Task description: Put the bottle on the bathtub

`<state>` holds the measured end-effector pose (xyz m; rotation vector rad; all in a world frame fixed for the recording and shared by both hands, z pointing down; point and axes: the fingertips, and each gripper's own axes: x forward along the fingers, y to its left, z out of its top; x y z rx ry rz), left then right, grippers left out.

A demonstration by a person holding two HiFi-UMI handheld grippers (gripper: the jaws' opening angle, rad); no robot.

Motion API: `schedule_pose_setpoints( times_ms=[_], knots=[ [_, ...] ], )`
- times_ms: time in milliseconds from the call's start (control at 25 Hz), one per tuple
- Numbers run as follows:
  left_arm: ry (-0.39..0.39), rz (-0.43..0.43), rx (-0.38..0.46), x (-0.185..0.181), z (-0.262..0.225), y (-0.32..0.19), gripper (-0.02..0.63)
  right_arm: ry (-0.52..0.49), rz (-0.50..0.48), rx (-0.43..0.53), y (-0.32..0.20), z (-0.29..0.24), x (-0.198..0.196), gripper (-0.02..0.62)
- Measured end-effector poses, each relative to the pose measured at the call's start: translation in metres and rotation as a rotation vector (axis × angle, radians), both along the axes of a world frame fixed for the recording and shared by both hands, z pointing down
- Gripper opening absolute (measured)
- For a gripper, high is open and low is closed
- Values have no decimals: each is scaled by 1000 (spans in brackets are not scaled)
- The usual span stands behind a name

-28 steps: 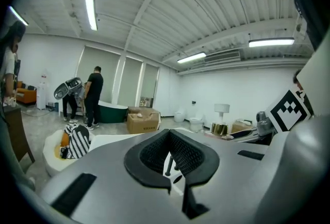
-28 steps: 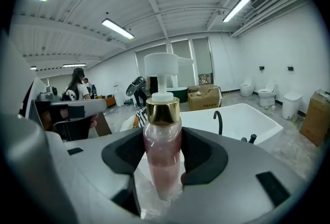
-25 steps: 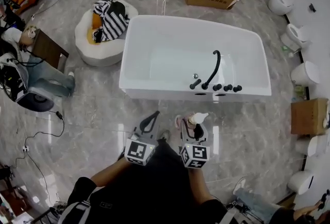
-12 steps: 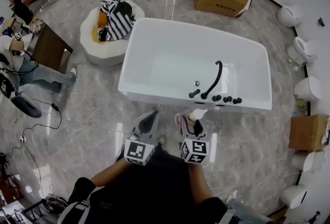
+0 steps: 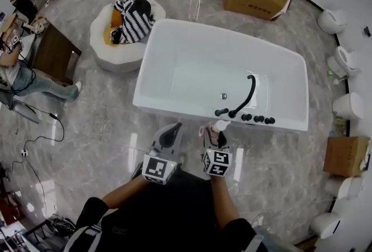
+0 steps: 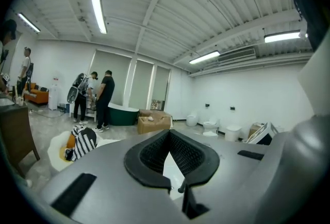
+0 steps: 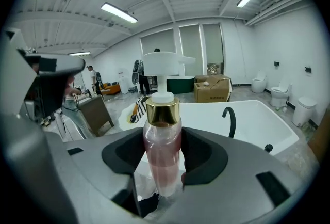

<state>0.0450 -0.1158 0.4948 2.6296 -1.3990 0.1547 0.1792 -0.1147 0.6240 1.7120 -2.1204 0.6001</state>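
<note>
Bottle point(image 7: 162, 148) is clamped upright in the right gripper point(image 7: 163, 169), just short of the near rim of the bathtub point(image 5: 174, 107). It should be lowered squarely onto the flat ledge beside the faucet point(image 5: 247, 92) before release. The left gripper point(image 6: 168, 162) is closed, empty.

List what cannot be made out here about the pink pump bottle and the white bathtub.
- Body of the pink pump bottle: head view, covered by the right gripper; only its white pump shows.
- Near rim of the white bathtub: right gripper view, behind that gripper's body.
- Bottle's height against the rim: no view looks sideways.
</note>
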Motion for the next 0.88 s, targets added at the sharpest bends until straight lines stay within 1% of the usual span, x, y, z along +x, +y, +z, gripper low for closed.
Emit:
schedule_pose_setpoints(
  times_ms=[200,360,440,600,880],
  knots=[
    [-3,-4,-10,-3,7,-29,15,24,33,-62,-29,47,6,212],
    [1,-3,21,6,6,-55,15,44,56,-92,-52,79,15,212],
    [3,0,21,9,8,-64,15,55,66,-119,-59,97,19,210],
    [-3,5,13,11,12,-79,15,79,82,-161,-75,128,24,210],
    [-21,10,-25,8,24,-107,15,96,99,-221,-98,176,30,210]
  ],
)
